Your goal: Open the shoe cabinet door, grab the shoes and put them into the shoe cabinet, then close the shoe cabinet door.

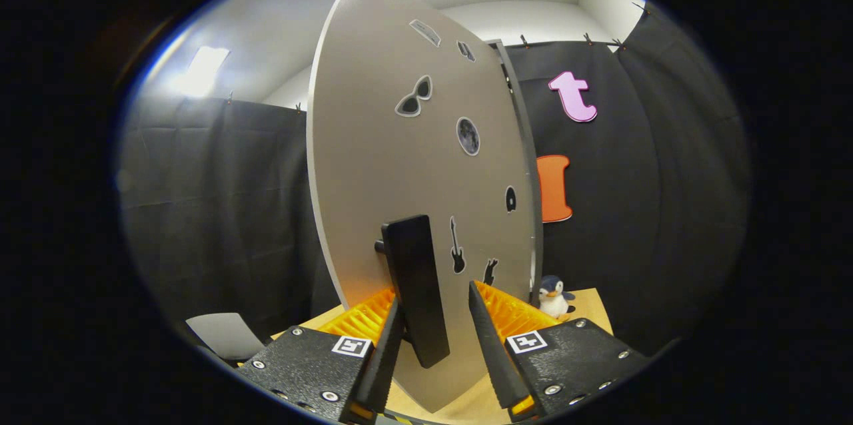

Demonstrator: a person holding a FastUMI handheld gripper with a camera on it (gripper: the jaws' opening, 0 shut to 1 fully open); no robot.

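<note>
Shoe cabinet door (400, 145): grey panel, swung out edge-on toward you, standing upright on the wooden tabletop (586, 302); small black stickers (sunglasses, guitar, discs) scattered over its face.
Door handle (414, 288): black vertical bar on the panel's near face, sitting between your fingers.
Gripper (433, 325): your jaws are spread; the left finger (386, 345) lies against the handle's edge, the right finger (490, 338) stands apart from it, so nothing is clamped.
Toy penguin (553, 297): small plush on the tabletop, just beyond the right finger, beside the door's far edge.
</note>
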